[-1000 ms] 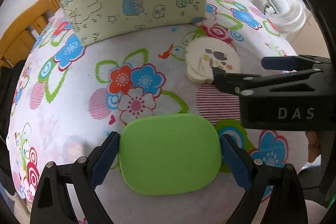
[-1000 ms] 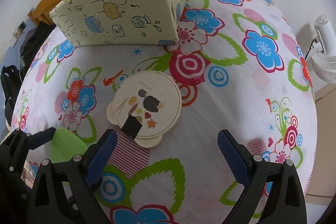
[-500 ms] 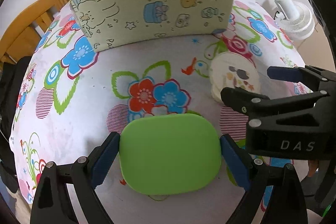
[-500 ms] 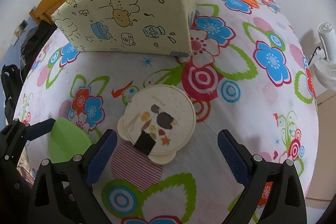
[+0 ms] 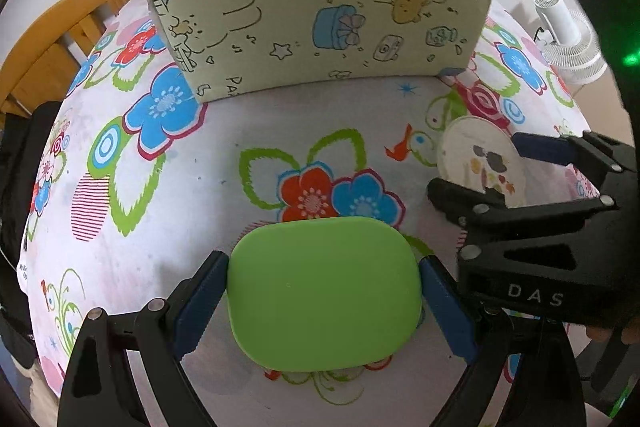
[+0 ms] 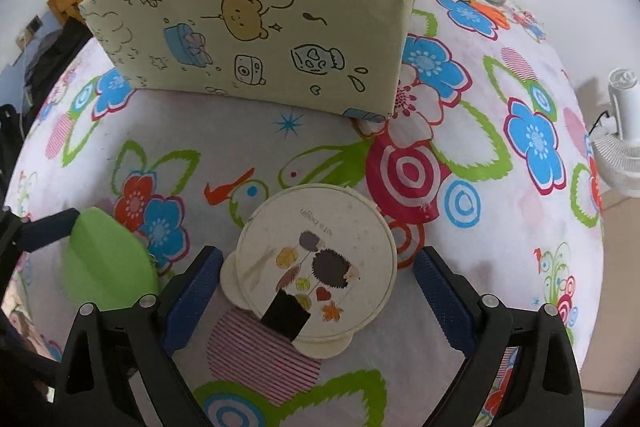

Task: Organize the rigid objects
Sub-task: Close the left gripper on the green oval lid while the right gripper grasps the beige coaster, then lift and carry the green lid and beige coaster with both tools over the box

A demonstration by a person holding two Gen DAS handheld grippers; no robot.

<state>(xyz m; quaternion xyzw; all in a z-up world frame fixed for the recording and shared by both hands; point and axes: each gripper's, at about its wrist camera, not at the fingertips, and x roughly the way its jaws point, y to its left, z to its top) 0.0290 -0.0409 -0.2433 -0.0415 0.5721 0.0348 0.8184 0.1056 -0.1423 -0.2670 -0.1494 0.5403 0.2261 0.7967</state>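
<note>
Between the fingers of the left gripper point(image 5: 323, 301) I hold the green lid point(image 5: 323, 293): both blue pads press its short edges and it sits flat, clear of the flowered tabletop point(image 5: 200, 187). Ahead of those fingers, well apart, stands the printed fabric box point(image 5: 320, 27), which I judge to be the bin for both pieces. I keep this grip firm and level while I work the other hand.

Between the fingers of the right gripper point(image 6: 316, 301) lies the round cream lid point(image 6: 316, 267), flat on the tabletop, with its small tabs and a black square patch at the near edge. These fingers have just been closing. The left pad looks just beside the lid's tab, and the right pad stands off the rim with cloth showing between. So the lid is straddled, not yet clamped.

To do this step well, I centre the lid first, then close evenly so that neither pad pushes it sideways, and check contact on both edges before lifting.
</note>
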